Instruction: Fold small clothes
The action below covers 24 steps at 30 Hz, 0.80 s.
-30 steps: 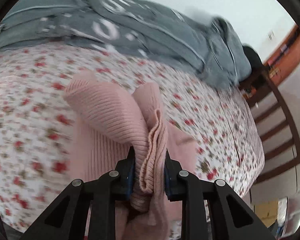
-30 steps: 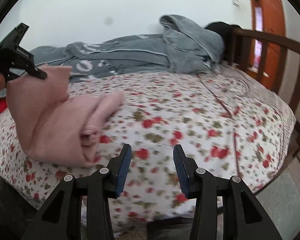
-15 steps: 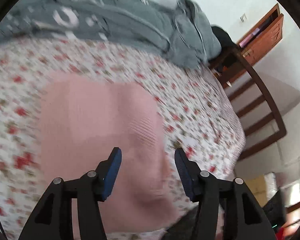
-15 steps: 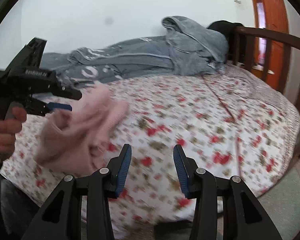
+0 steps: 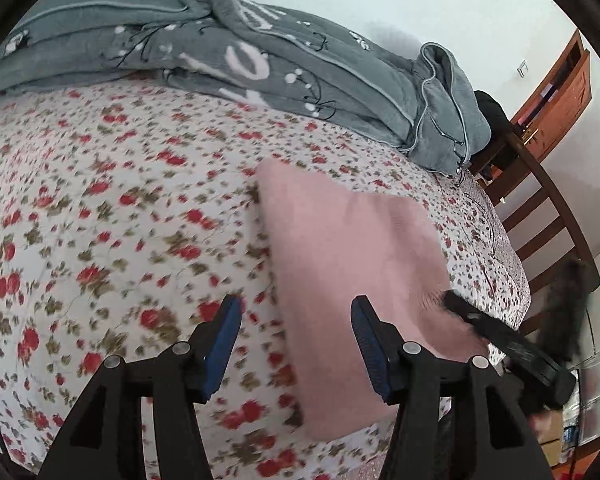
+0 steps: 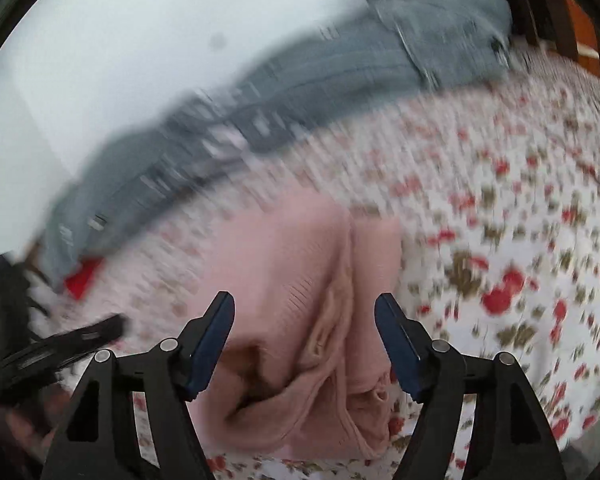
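The left gripper (image 5: 296, 340) tilts down over the floral bedspread with red flowers (image 5: 112, 208), its 2 blue-padded fingers (image 5: 222, 344) parted and gripping nothing; the folded pink ribbed knit garment (image 5: 352, 248) lies flat on the bedspread, its left edge running between the jaws and its bulk spreading ahead and to the right. Only this view shows the garment's smooth folded top and the dark wooden bed rail (image 5: 548, 216) at far right. The right gripper (image 6: 304, 340) also angles down, jaws opening, pads clear of cloth; the garment's bunched open end lies just beyond and below them. Only this blurred view shows those rolled hems, with the crumpled grey blanket (image 6: 300, 92) behind.
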{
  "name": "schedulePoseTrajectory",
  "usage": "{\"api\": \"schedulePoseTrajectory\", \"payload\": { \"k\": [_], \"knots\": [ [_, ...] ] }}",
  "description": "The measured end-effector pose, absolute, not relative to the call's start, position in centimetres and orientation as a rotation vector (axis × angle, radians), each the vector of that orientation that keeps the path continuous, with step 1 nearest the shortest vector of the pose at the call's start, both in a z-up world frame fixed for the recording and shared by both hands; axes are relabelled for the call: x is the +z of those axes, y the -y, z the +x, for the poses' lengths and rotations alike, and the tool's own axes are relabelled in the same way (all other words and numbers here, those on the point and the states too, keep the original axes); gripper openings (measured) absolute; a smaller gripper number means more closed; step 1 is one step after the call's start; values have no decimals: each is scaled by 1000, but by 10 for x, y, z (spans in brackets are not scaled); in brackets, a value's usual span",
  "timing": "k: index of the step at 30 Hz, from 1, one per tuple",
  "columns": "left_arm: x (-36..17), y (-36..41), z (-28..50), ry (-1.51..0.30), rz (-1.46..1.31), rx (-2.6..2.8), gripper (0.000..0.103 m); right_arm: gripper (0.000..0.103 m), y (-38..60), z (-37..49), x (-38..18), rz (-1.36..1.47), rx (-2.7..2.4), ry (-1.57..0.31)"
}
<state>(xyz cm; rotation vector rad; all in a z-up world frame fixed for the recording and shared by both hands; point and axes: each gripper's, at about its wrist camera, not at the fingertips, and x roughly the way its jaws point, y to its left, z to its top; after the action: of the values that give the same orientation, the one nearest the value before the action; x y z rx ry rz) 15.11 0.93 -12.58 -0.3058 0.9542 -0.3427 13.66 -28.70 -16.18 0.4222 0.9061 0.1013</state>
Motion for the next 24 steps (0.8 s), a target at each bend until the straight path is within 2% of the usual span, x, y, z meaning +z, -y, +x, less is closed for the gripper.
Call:
{"api": "schedulePoseTrajectory", "payload": {
  "k": [3,4,8,12,16,20,24],
  "knots": [
    [-135,-16,147,-955,-281,-347,55,22,277,133,-163,356,116,-885],
    [-138,-17,146,-958,-270,-345,55,20,275,127,-153,299,129,-832],
    [-151,-18,141,-977,-265,-360,55,20,293,102,-142,280,157,-715],
    [-154,-7,139,-971,-268,-418,55,21,303,109,-180,241,108,-791],
    [-152,12,132,-970,-239,-486,55,39,319,90,-163,242,61,-740],
    [-155,27,118,-961,-173,-526,55,44,319,59,-133,229,49,-625],
    [-154,35,111,-933,-249,-546,55,47,291,41,-128,202,141,-574]
  ]
}}
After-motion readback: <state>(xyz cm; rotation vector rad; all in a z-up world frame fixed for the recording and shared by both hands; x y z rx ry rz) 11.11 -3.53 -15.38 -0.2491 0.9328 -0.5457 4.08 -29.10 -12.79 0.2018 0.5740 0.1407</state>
